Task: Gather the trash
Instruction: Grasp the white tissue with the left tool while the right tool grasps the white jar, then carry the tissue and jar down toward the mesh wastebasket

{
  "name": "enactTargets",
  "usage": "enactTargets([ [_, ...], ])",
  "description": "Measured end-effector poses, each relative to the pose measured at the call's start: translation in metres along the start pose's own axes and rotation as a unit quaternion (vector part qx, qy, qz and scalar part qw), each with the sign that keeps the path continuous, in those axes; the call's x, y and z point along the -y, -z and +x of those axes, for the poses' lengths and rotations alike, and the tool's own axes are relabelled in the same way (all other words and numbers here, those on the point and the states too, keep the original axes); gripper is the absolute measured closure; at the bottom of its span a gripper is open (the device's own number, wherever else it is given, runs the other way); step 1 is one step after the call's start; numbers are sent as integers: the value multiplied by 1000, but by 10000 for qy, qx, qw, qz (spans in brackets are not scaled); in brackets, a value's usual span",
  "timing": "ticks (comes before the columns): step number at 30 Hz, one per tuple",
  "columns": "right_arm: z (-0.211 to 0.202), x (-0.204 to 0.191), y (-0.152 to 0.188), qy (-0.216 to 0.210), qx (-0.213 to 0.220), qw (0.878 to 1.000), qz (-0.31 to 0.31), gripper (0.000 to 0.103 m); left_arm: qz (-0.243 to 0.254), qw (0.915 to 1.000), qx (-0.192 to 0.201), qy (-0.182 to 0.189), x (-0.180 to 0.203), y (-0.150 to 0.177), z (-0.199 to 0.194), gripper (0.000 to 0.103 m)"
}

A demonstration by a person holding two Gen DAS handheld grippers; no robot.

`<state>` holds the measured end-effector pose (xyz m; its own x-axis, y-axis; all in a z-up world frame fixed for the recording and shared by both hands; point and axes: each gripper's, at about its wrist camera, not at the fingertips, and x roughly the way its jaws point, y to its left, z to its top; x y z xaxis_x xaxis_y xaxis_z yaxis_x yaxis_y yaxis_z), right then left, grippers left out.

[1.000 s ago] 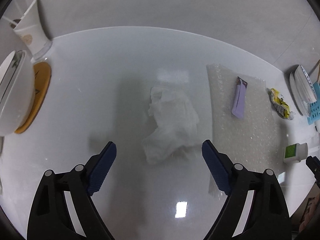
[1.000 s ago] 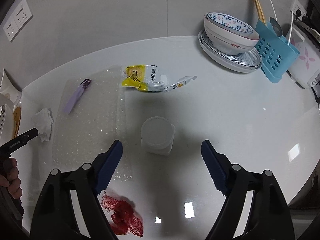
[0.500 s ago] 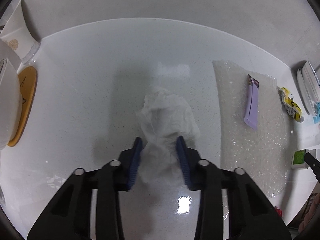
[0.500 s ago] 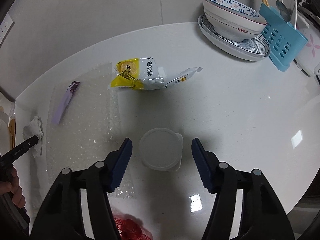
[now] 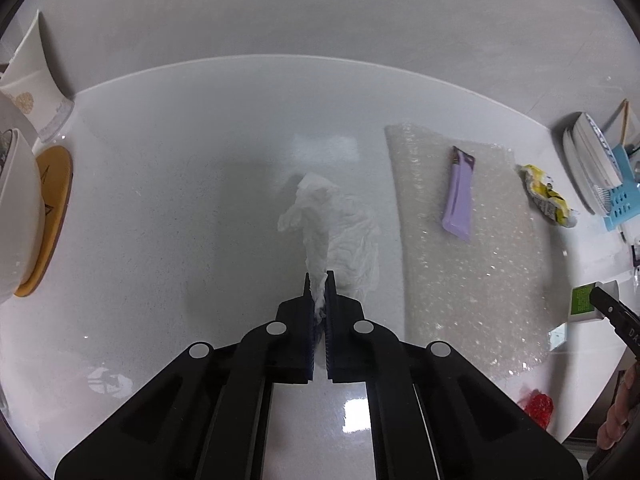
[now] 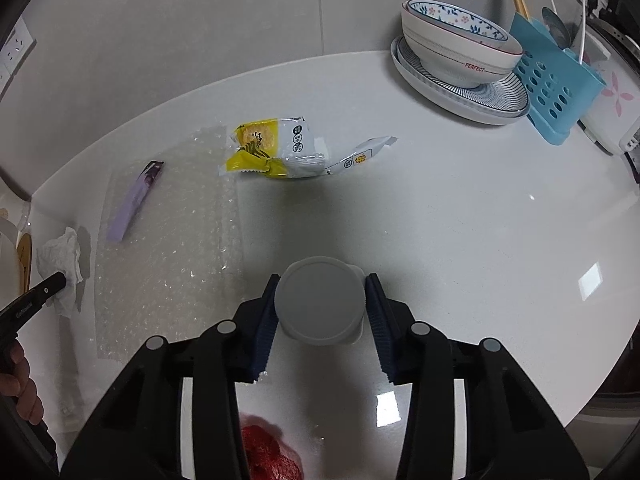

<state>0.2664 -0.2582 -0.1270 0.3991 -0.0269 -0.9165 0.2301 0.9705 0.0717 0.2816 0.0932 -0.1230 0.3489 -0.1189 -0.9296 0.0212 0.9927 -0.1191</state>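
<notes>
Left gripper (image 5: 319,280): clamped on crumpled tissue (image 5: 340,224), which trails onto the white counter (image 5: 160,200).
Right gripper (image 6: 321,280): jaws closing around plastic cup (image 6: 320,300); pads seem to touch it.
Bubble wrap (image 6: 168,240): flat between both.

Trash on white surface (image 6: 460,208), 6 items.
Crumpled white tissue (image 5: 340,228) far left, near end pinched. Bubble wrap sheet (image 6: 168,264) flat, purple wrapper (image 6: 134,204) lying on it. Yellow/white snack wrapper (image 6: 280,146) at wrap's far corner, torn open. White lidded cup (image 6: 320,300) upright, centre-front. Red mesh wad (image 6: 268,454) nearest edge.
</notes>
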Motion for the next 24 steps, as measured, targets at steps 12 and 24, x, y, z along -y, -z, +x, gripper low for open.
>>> enactTargets([
  [12,-50,8,24,-167,343,9987,-327,63,-34,9998,167,107,22,45,-60,100],
  [24,-88,27,79,-446,533,9940,-846,63,-111,9995,292,35,68,117,-102,100],
])
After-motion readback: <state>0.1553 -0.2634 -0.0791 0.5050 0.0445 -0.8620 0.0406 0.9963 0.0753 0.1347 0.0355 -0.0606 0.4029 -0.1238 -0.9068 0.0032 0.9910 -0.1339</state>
